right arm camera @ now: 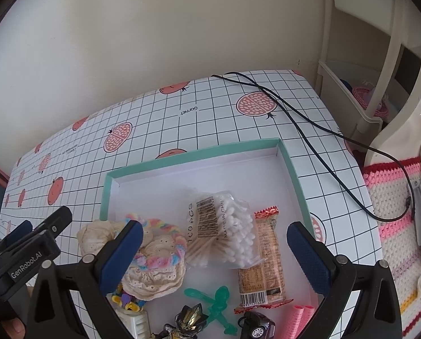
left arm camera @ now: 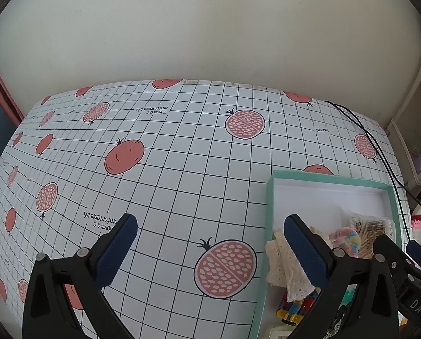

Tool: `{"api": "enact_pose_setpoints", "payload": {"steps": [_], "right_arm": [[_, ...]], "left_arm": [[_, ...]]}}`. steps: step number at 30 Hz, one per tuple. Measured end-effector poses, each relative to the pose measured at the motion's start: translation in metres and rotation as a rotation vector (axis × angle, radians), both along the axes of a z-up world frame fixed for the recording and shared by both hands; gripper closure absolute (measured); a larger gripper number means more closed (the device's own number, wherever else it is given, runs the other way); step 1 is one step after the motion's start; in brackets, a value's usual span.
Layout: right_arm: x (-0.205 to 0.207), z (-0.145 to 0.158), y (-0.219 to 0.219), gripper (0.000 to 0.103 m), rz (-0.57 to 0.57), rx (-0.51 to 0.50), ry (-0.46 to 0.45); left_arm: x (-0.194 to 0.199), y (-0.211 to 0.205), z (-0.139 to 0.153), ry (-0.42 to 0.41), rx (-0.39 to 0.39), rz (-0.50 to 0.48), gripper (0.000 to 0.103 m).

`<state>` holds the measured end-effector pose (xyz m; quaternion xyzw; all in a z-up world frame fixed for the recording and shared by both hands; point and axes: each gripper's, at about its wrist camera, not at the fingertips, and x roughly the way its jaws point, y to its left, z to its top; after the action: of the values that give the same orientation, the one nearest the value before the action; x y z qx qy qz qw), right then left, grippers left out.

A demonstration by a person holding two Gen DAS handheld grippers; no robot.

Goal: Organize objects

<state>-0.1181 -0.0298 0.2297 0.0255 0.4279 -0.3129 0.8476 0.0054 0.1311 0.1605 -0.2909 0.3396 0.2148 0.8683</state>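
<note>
Both grippers hover with jaws spread wide and empty over a table point(left arm camera: 182, 152) covered in a pomegranate-print grid cloth. The right gripper point(right arm camera: 214, 243) hangs above a shallow mint-green box point(right arm camera: 291, 166) holding a bag of cotton swabs point(right arm camera: 227, 226), a snack packet point(right arm camera: 267, 257), lace scrunchies point(right arm camera: 156, 271) and a green plastic toy point(right arm camera: 216, 302) — the left gripper point(left arm camera: 210, 240) just beside the box's edge, over bare cloth.

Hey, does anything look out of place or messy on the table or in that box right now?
One thing: the cream lace fabric spills over the left wall of the teal-rimmed cardboard box instead of lying inside. A loose black cable also trails across the gridded tablecloth beside the box. Otherwise nothing looks spilled or damaged.
</note>
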Motion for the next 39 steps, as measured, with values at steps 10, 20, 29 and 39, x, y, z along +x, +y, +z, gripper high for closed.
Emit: {"api": "enact_pose_setpoints", "payload": {"steps": [10,20,29,39], "right_arm": [[-0.008,0.009,0.027,0.0,0.0,-0.021,-0.006],[-0.029,0.015,0.066,0.0,0.019,-0.043,-0.008],[-0.057,0.016,0.103,0.0,0.045,-0.061,-0.016],[-0.091,0.0,0.121,0.0,0.065,-0.069,-0.003]], "left_arm": [[-0.024,0.004,0.01,-0.014,0.006,-0.013,0.0],[-0.067,0.012,0.02,-0.034,-0.029,0.01,0.0],[-0.112,0.001,0.021,-0.059,0.018,-0.013,0.0],[-0.159,-0.002,-0.002,-0.105,-0.018,-0.034,0.0]]}}
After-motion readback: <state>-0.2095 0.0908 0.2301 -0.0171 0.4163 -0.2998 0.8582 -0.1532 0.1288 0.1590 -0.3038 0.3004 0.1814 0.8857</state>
